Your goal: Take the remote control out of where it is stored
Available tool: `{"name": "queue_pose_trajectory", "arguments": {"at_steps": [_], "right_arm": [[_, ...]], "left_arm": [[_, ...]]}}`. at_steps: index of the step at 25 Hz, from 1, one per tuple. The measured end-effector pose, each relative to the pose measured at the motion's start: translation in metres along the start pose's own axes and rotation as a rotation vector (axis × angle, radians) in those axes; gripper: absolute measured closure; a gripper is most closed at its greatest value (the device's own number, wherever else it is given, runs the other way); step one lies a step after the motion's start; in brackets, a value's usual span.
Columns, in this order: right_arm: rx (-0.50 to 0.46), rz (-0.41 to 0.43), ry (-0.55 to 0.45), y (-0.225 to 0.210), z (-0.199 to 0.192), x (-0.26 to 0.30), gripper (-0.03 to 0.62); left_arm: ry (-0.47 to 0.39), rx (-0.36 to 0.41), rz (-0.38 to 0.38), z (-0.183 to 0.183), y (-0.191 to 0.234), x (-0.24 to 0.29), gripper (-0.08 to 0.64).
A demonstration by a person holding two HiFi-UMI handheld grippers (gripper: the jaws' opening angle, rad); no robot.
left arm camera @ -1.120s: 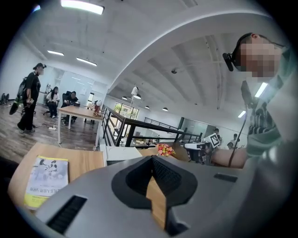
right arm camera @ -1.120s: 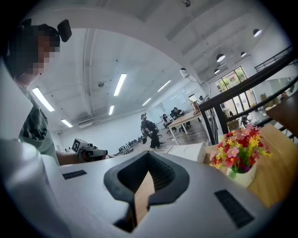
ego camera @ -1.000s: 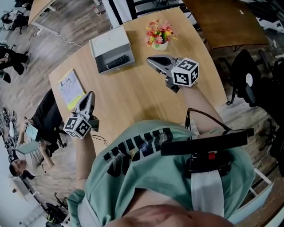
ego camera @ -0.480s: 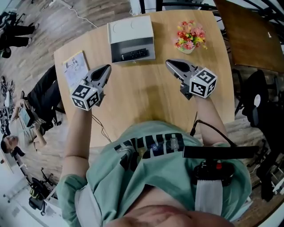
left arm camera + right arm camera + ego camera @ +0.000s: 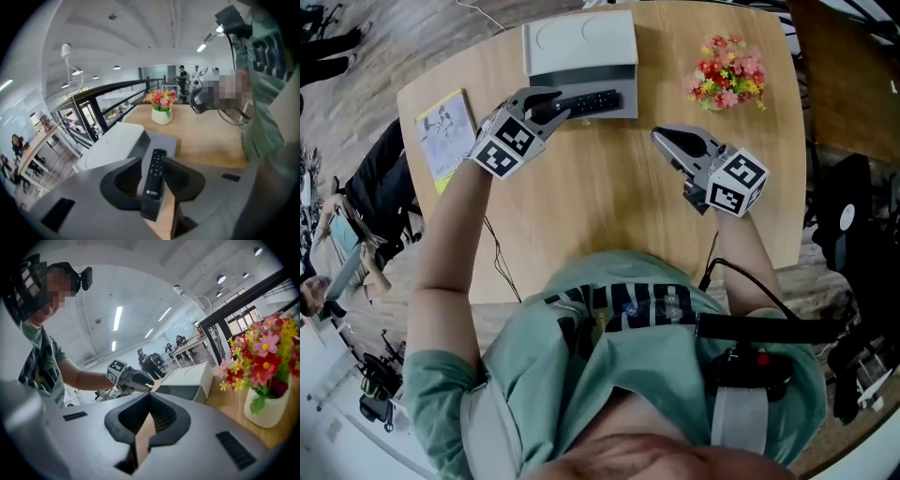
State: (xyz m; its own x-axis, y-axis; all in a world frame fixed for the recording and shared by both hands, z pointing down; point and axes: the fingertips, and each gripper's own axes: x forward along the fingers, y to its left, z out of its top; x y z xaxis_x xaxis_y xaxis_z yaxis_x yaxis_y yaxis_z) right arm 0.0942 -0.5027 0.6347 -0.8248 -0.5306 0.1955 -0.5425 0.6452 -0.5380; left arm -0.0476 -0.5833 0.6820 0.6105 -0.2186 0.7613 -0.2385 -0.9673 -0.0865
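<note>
The black remote control (image 5: pixel 589 100) lies in the open grey drawer (image 5: pixel 627 110) of a white box (image 5: pixel 579 42) at the far side of the table. My left gripper (image 5: pixel 555 101) reaches into the drawer. In the left gripper view the remote (image 5: pixel 154 176) runs lengthwise between the jaws of that gripper (image 5: pixel 152 161), which are opening, with narrow gaps at the pads. My right gripper (image 5: pixel 664 137) hovers over the table to the right, shut, with nothing in it (image 5: pixel 149 397).
A pot of red and yellow flowers (image 5: pixel 727 70) stands at the table's far right, close to the right gripper. A yellow-edged booklet (image 5: pixel 442 145) lies at the left edge. The round wooden table (image 5: pixel 609 206) has bare wood between the grippers. Chairs and people surround it.
My left gripper has travelled forward from the table's left edge to the drawer and now straddles the remote. The right gripper has barely shifted.
</note>
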Motion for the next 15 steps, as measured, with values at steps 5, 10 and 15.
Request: {"name": "queue_pose_trajectory", "arguments": {"at_steps": [5, 10, 15], "right_arm": [[0.02, 0.0, 0.007, -0.009, -0.008, -0.001, 0.589], [0.038, 0.004, 0.018, -0.015, -0.019, 0.001, 0.589], [0.047, 0.005, 0.01, -0.017, -0.021, -0.002, 0.589]], "left_arm": [[0.244, 0.244, -0.098, -0.024, 0.007, 0.041, 0.413], [0.412, 0.288, -0.247, -0.047, 0.0, 0.066, 0.398], [0.474, 0.264, -0.303, -0.056, -0.011, 0.082, 0.374]]}}
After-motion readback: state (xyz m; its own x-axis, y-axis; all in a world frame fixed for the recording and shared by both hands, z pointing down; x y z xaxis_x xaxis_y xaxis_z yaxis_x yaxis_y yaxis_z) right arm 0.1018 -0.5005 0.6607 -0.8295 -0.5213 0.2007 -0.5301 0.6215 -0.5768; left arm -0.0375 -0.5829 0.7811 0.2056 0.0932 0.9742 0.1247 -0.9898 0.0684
